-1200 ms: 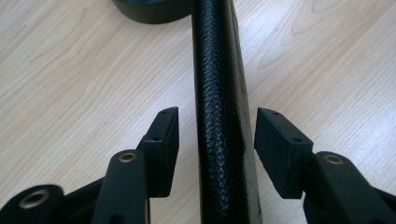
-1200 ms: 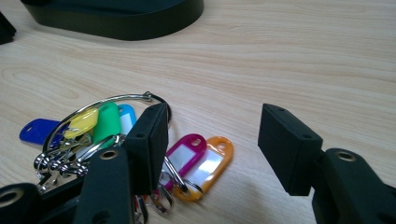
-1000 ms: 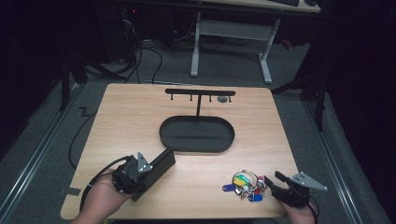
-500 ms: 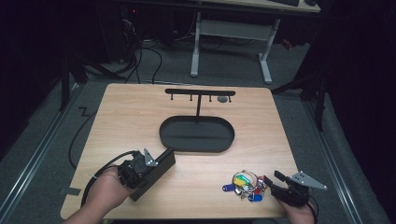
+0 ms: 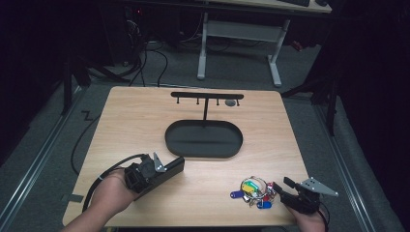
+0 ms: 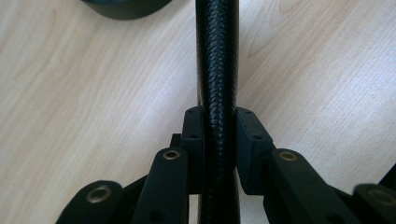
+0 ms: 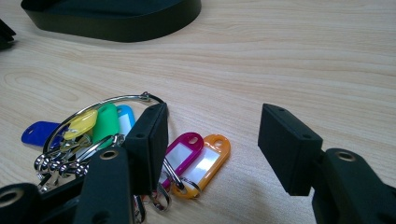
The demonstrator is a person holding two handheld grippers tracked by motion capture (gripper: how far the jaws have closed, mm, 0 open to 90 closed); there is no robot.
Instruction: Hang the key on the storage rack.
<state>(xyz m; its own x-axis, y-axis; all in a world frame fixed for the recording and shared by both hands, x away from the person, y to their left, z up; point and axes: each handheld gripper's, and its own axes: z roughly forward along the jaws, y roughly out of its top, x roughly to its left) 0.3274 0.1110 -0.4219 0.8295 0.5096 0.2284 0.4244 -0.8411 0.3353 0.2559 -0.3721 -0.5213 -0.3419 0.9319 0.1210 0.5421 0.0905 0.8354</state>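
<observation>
At the near left of the wooden table [image 5: 145, 121] we hold the left gripper [image 5: 145, 175], its jaws clenched on a long black case [image 5: 167, 170] with a pebbled, leather-like skin (the left gripper view has it running straight up between the pads [image 6: 250, 140]). The case lies flat on the wood, pointing toward the black oval tray [image 5: 203, 139] at the middle of the table, from whose far side a key rack [image 5: 207, 95] rises on a thin post. Near the front right edge sits a bunch of coloured key tags [image 5: 252, 189] on wire rings. Our right gripper [image 5: 290, 191] hovers just beside it, jaws spread wide and grasping nothing, one pad over the pink tag [image 7: 180, 151].
</observation>
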